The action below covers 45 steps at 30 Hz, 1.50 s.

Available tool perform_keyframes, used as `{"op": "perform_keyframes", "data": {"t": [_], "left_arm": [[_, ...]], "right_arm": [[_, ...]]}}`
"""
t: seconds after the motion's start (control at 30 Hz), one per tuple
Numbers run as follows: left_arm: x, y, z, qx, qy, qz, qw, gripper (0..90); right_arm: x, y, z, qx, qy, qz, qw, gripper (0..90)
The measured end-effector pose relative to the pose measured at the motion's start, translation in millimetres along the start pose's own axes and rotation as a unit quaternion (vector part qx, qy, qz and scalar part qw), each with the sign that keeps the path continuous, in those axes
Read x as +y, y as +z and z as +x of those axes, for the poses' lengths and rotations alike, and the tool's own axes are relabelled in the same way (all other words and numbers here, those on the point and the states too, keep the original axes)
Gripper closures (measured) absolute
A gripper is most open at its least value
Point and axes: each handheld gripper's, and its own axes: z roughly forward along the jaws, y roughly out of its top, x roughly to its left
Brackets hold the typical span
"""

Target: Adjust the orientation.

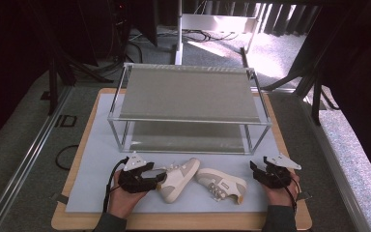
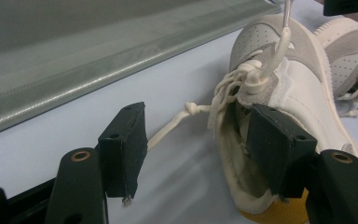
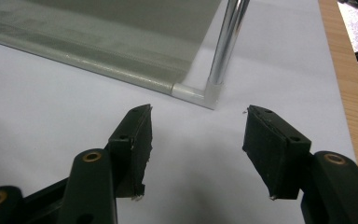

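Two white and grey sneakers lie on the pale mat (image 1: 96,159) in front of a two-shelf metal rack (image 1: 188,121). My left gripper (image 1: 157,180) is at the heel of the left sneaker (image 1: 178,180). In the left gripper view this gripper (image 2: 200,144) is open: one jaw sits inside the sneaker's (image 2: 303,102) opening, the other stands outside over the mat, and the near collar wall and a knotted lace (image 2: 172,123) lie between them unpressed. The other sneaker (image 1: 222,183) lies to the right. My right gripper (image 1: 257,169) (image 3: 198,140) stands open over bare mat with nothing between its jaws.
The rack's front right post (image 3: 226,51) and lower shelf (image 3: 121,28) stand just ahead of the right gripper. The mat rests on a wooden board whose edge (image 3: 345,70) runs along the right. Stands and cables sit on the floor beyond the rack.
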Motion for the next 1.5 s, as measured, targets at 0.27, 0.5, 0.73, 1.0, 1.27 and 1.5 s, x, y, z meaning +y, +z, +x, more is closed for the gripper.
{"op": "perform_keyframes", "data": {"t": [0.27,0.5,0.73,1.0,1.27,1.5], "left_arm": [[1.1,4.0,-3.9,0.002,0.008,0.01,0.9999,37.6],[6.1,11.6,-6.8,-0.002,0.026,0.025,0.9993,47.5],[10.3,18.0,-7.8,-0.005,0.038,0.039,0.9985,60.6],[11.3,21.5,-6.5,-0.017,0.046,0.044,0.9978,70.6],[10.1,19.3,-7.5,-0.021,0.041,0.043,0.998,79.2],[11.0,12.8,-4.7,-0.006,0.02,0.029,0.9994,81.1]], "right_arm": [[-0.6,-0.8,-1.1,-0.004,0.001,0.0,1.0,41.4],[-0.6,-0.8,-0.9,-0.005,0.0,-0.001,1.0,41.1],[-1.2,-0.6,-1.4,-0.007,0.001,0.0,1.0,40.9],[-1.8,0.0,-1.3,-0.008,0.0,0.002,1.0,40.9],[-2.6,-0.1,-2.1,-0.008,0.002,0.002,1.0,40.9],[-3.1,-1.9,-3.6,-0.01,0.004,0.0,0.9999,40.9]]}}
